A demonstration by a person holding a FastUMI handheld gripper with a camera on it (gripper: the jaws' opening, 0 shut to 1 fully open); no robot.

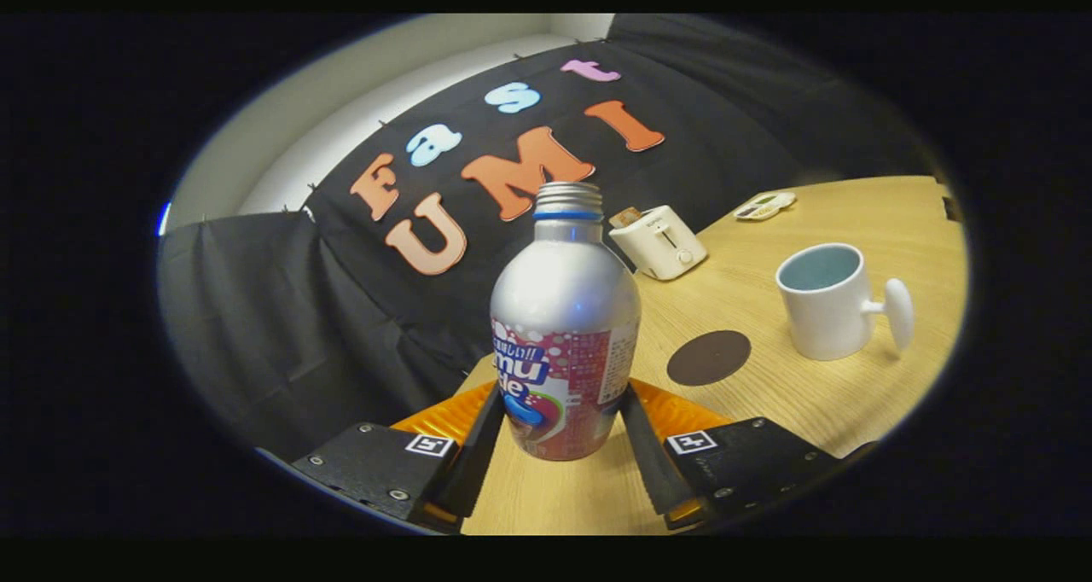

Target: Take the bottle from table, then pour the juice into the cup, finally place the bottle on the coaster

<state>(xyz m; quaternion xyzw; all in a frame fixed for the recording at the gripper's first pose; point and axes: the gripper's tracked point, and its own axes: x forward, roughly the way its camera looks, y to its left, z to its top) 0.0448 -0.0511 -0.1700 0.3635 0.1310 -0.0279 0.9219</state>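
Gripping the bottle (565,326), the tool (563,433) presses both sides.

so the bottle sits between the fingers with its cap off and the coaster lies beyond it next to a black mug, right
Not quite: the mug is white, not black. The gripper view shows the rest as you say: the bottle stands between the fingers with its cap off, and the coaster lies beyond it, next to the mug.
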